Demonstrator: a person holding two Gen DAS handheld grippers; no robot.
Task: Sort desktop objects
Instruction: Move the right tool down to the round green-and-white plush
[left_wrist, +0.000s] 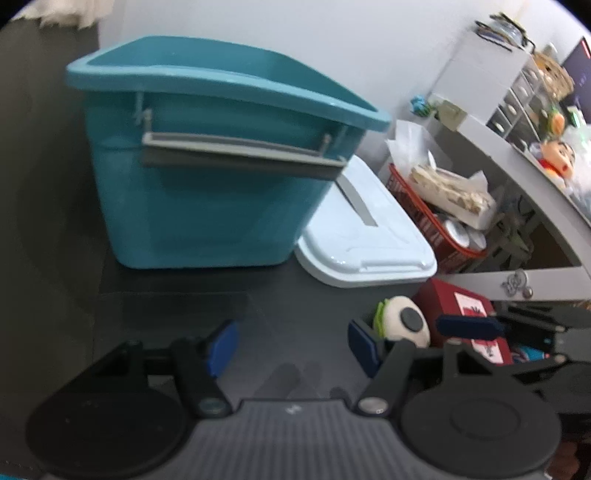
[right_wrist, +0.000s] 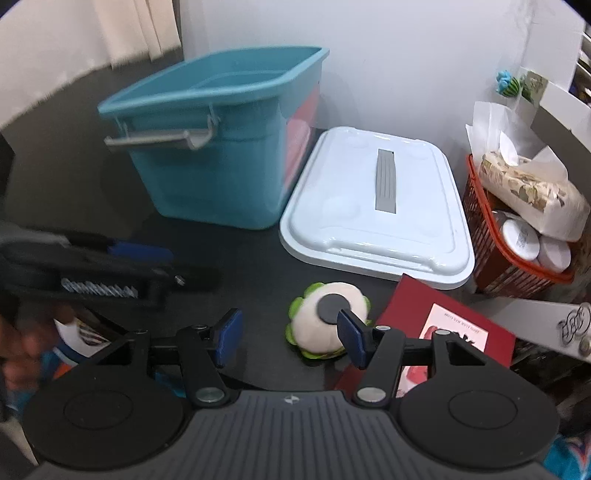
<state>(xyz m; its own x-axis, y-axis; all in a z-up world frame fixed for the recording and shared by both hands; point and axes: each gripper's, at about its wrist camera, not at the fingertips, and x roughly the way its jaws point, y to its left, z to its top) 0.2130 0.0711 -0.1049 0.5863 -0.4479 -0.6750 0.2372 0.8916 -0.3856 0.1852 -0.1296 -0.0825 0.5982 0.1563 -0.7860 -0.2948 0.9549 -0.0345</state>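
Desktop clutter lies spread over a dark tabletop. Straight ahead of the left gripper stands a tall teal plastic storage bin with a grey hinged handle hanging across its near face. The left gripper's blue-padded jaws are parted with only bare tabletop between them.

Ahead of the right gripper and slightly to its right lies a flat white plastic lid with a grey centre strip, just beside the bin. Close in front of that gripper's right finger sits a round cream-and-green plush toy with a dark grey disc on top; the finger's tip overlaps the toy's right side in the right wrist view, but contact cannot be told. The right gripper's jaws stand apart, holding nothing.

Further right of the toy is a dark red flat box with a white label, and beyond it an orange-red mesh basket holding a printed tissue pack and white round containers.
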